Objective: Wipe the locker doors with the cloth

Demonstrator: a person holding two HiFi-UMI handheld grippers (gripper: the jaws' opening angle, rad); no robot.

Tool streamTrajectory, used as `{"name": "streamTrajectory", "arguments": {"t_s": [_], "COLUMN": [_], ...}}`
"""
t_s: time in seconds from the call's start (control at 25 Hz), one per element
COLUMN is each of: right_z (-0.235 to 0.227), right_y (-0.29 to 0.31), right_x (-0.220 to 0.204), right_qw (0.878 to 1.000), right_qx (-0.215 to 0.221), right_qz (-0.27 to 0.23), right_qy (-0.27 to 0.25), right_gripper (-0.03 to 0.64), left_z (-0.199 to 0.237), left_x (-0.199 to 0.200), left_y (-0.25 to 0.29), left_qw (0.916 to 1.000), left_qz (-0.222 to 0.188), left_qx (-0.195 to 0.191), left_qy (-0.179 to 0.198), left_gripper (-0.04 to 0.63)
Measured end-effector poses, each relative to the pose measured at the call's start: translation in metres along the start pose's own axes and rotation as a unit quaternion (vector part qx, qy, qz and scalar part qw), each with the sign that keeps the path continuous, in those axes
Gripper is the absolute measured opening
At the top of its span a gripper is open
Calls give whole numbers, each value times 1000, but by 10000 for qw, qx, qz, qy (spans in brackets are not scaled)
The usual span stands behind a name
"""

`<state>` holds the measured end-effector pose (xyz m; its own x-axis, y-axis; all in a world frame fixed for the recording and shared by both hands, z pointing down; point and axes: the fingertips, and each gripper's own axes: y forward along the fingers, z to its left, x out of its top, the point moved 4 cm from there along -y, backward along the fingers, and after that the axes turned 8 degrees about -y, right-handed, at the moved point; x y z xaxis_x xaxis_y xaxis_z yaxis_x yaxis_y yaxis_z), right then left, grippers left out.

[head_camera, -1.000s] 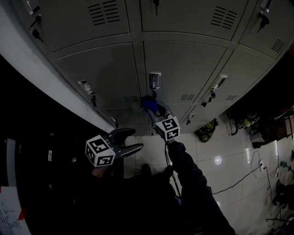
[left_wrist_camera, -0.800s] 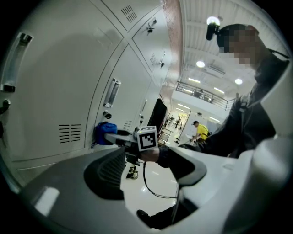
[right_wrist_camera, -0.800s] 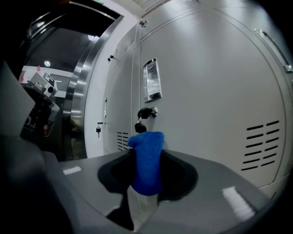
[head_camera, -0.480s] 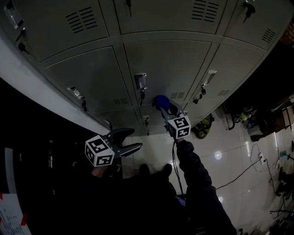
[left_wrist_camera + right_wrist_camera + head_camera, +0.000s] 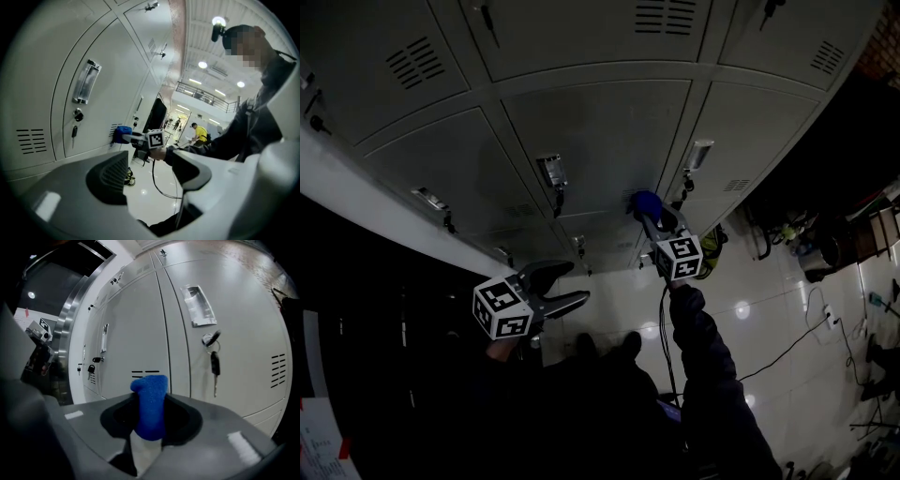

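Note:
A wall of grey locker doors [image 5: 591,131] fills the head view. My right gripper [image 5: 649,208] is shut on a blue cloth [image 5: 645,201] and holds it against the lower part of a door, beside a vent. The cloth [image 5: 150,406] stands bunched between the jaws in the right gripper view, with the door [image 5: 136,333] just ahead. The left gripper view shows the cloth [image 5: 123,134] touching that door. My left gripper [image 5: 567,286] hangs low at the left, away from the lockers, open and holding nothing.
Handles and keys hang on the doors: a key [image 5: 214,363] right of the cloth, a handle [image 5: 551,171] left of it. A black cable [image 5: 797,339] trails over the glossy floor. A green-yellow object [image 5: 712,246] lies at the locker base. A person in yellow [image 5: 201,133] stands far off.
My right gripper has slid the blue cloth to the right along the locker doors, from beneath one handle towards the neighbouring door. The left gripper has stayed in place.

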<state>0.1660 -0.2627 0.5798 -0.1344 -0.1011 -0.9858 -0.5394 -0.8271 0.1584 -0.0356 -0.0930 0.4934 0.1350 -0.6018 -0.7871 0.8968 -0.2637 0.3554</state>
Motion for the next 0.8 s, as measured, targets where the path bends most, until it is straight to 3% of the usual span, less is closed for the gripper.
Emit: {"name": "streamTrajectory", "arguments": {"t_s": [0.36,0.8], "right_z": [-9,98], "right_y": [-9,28], "right_x": [-1,-1], "right_qw": [9999,9948], "right_qx": [91,1013], "right_qz": [-33,27], "right_qy": [56,-120], "right_gripper": [120,120], "left_z": [-6,-1], "left_x": [1,-15], "left_y": [20,-12], "left_qw": [10000,9996], "left_qz": [9,-108], "left_qx": [66,201], "left_qy": [-63,-176], "left_gripper": [275,275]}}
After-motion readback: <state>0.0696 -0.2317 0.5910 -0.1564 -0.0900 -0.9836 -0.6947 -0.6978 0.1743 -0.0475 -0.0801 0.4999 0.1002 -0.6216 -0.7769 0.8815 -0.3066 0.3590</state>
